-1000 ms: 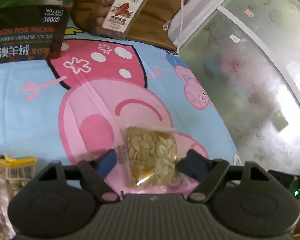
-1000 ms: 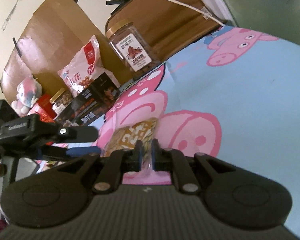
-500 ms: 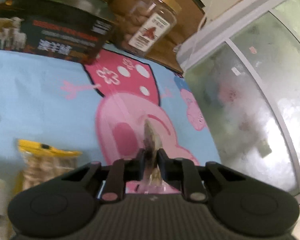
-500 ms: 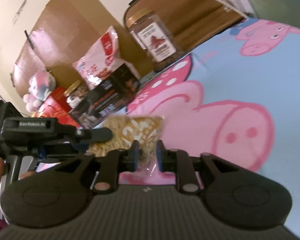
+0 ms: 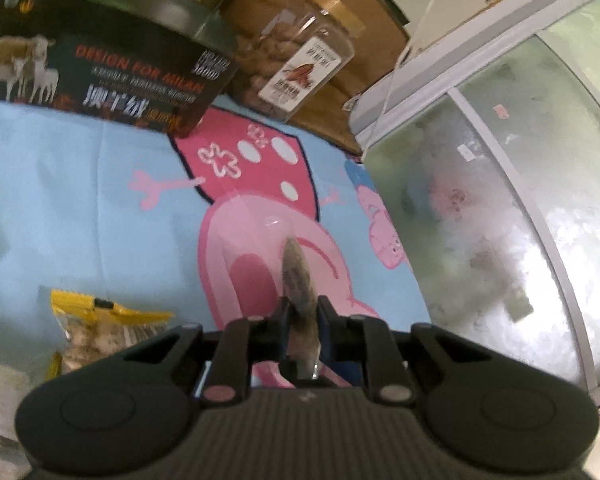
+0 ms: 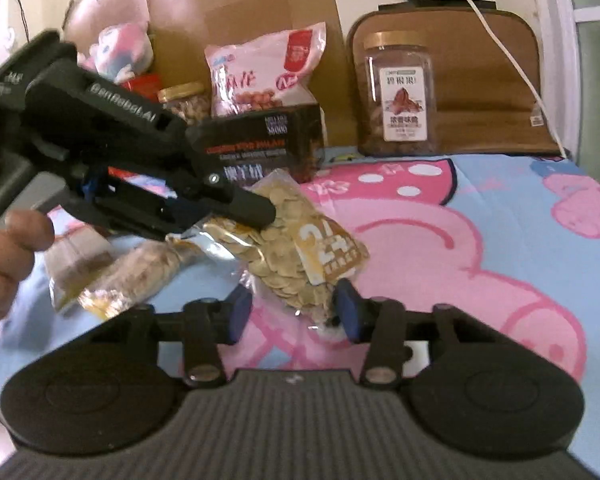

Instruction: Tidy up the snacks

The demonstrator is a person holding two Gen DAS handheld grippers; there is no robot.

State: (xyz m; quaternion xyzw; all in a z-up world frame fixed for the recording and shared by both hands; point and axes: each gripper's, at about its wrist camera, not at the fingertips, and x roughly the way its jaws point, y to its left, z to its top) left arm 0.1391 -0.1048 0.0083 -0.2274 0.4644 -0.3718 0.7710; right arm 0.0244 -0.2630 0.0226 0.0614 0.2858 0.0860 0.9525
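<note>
Mid-frame, the seed packet hangs above the pig-print sheet, clamped edge-on by the left gripper. The right gripper flanks its lower corner, fingers apart, seemingly untouching. It looks light, crinkly and slippery; its sealed edge offers the surest hold.

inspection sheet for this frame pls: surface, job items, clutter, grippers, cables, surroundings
Surface: cartoon-pig blanket.
Job's things: seed packet lifted; yellow packet on blanket; nut jar, peanut bag, small jar at the back.
Clutter: dark box, plush toy.
Grippers: left gripper shut on seed packet; right gripper open, packet's lower end between its jaws.
Cables: white cable over brown cushion.
Surroundings: cardboard, frosted glass.
</note>
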